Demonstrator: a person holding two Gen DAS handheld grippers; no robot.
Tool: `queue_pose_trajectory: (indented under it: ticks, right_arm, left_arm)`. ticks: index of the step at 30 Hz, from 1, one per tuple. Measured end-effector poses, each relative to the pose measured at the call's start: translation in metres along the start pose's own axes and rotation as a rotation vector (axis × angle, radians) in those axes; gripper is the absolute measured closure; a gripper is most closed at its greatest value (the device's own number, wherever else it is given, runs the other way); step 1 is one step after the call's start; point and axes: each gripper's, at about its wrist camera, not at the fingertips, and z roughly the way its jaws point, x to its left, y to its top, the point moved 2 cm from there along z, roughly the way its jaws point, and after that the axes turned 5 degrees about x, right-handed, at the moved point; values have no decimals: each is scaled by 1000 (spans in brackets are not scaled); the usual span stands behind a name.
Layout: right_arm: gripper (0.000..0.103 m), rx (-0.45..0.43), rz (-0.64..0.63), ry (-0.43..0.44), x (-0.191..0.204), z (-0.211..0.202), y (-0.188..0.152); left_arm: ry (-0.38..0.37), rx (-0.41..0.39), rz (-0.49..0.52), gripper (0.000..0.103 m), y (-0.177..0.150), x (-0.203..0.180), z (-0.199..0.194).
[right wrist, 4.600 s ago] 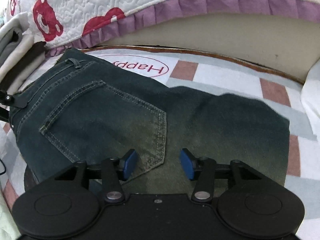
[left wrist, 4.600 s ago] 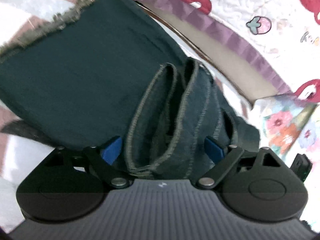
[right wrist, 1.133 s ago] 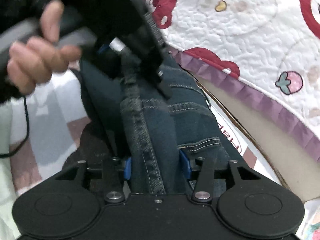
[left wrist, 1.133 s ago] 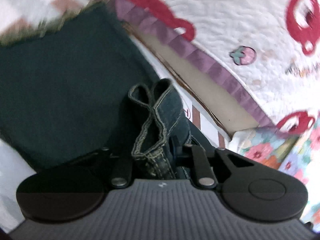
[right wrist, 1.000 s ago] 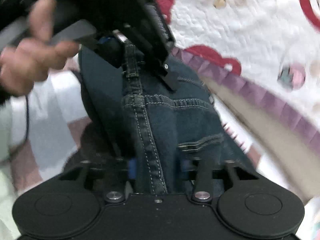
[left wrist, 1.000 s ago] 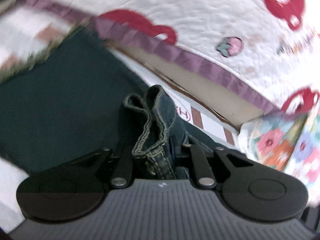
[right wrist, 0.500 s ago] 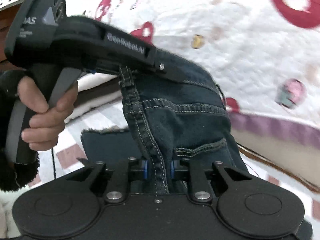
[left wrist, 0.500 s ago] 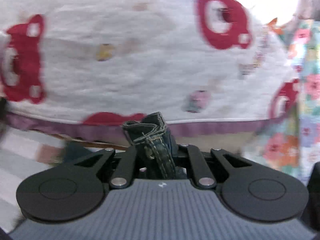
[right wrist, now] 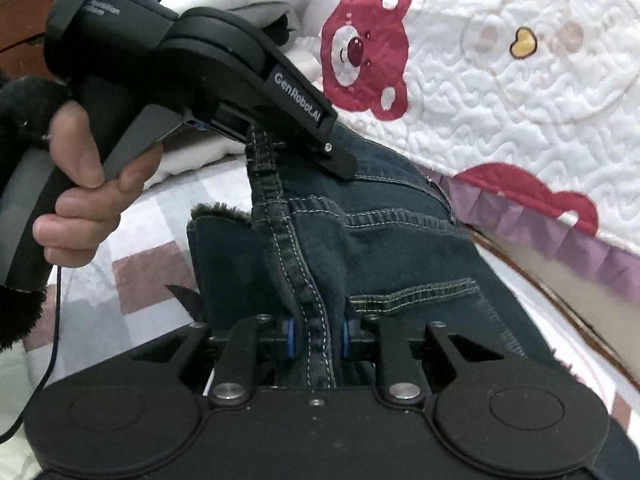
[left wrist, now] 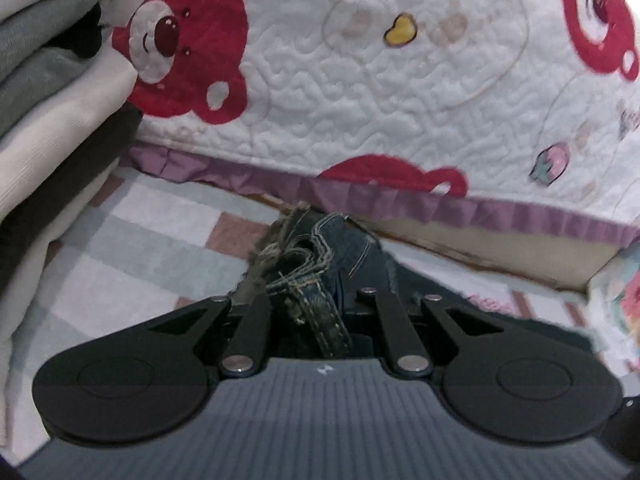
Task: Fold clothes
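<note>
Jeans (right wrist: pixel 384 240) lifted off checked mat (right wrist: pixel 132 216), waistband end pinched at two points; left tongs (right wrist: pixel 264 136) clenched on seam up and ahead; right tongs (right wrist: pixel 316 338) clamped on same seam lower, nearer; seam runs straight from one to other; frayed hem (right wrist: pixel 216 212) just beneath fold, so top edge likely lands there; quilted bed edge (right wrist: pixel 520 200) crowds right; folded pile (left wrist: pixel 52 120) left; open mat ahead.

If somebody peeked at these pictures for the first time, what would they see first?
Probably the dark blue jeans in the middle, pinched along a stitched seam by the right hand-held gripper near the camera and by the left hand-held gripper above, which a hand squeezes. Behind them hangs a white quilt with red bears.
</note>
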Motion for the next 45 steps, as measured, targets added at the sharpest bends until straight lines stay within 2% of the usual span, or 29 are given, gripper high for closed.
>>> queue_pose_trajectory:
  ticks: [2, 3, 4, 6, 7, 8, 10, 11, 12, 13, 16, 17, 18, 19, 20, 22, 23, 24, 25, 27, 28, 31, 33, 37, 40, 45]
  right_arm:
    - [80, -22, -3, -22, 1, -9, 2]
    - [79, -30, -14, -29, 1, -12, 2]
    - [79, -37, -25, -36, 2, -15, 3]
    - [78, -13, -51, -30, 2, -7, 3]
    - [77, 16, -44, -7, 1, 2, 3]
    - [71, 46, -37, 18, -1, 11, 3]
    - [68, 95, 1, 54, -6, 24, 4]
    - [61, 99, 22, 66, -6, 23, 4]
    - [58, 101, 42, 77, -5, 22, 4]
    - [58, 103, 63, 88, -5, 20, 4]
    - [53, 110, 108, 136, -5, 13, 2]
    - [51, 113, 120, 154, -5, 11, 1]
    - [50, 115, 132, 173, -5, 9, 0]
    - [49, 111, 148, 200, -7, 2, -3]
    - [49, 106, 164, 228, -9, -6, -5]
    - [46, 98, 211, 258, -12, -25, -14]
    - [38, 101, 188, 222, -13, -33, -21]
    - [36, 106, 161, 183, -14, -41, -28]
    - [36, 125, 104, 139, -15, -45, -34]
    - [36, 170, 56, 69, -22, -54, -47]
    - [36, 179, 70, 44, -29, -62, -55]
    - [36, 185, 194, -19, -52, -89, -84]
    - [36, 208, 277, -60, -68, -103, -106]
    - [36, 267, 338, -167, -97, -126, -149]
    - [30, 292, 365, -241, -114, -143, -174]
    - [23, 293, 529, -300, -147, -173, -212]
  left_arm:
    - [-66, -31, -5, 95, 5, -1, -8]
    - [-45, -30, 23, 94, 5, -4, -9]
    - [-11, -25, 60, 91, 5, -9, -8]
    - [101, 23, 67, 82, 2, -9, -2]
    - [147, 42, 48, 75, 0, -5, -1]
    - [196, 42, 17, 75, -1, 1, -4]
    - [282, -11, 19, 75, 0, 9, -22]
    - [325, -41, 23, 73, 1, 13, -31]
    - [338, -68, 18, 73, 1, 16, -41]
    - [309, -90, -3, 73, 1, 19, -49]
    - [9, -5, -153, 73, 1, 28, -46]
    - [-112, 57, -198, 73, 0, 29, -40]
    - [-195, 114, -230, 73, -2, 28, -32]
    - [-204, 156, -252, 74, -6, 27, -24]
    - [-151, 195, -226, 76, -9, 22, -15]
    - [46, 244, -54, 74, -15, 6, 4]
    - [138, 271, 20, 73, -20, 1, 15]
    - [227, 299, 90, 71, -24, -3, 26]
    - [248, 314, 106, 70, -26, -4, 32]
    - [229, 319, 36, 68, -24, 1, 38]
    - [222, 319, -13, 67, -23, 7, 40]
    - [201, 318, -104, 67, -24, 16, 39]
    - [211, 319, -83, 67, -25, 11, 40]
    - [237, 313, -47, 67, -27, 7, 41]
    - [235, 310, -63, 66, -27, 9, 42]
    - [237, 304, -72, 66, -29, 10, 40]
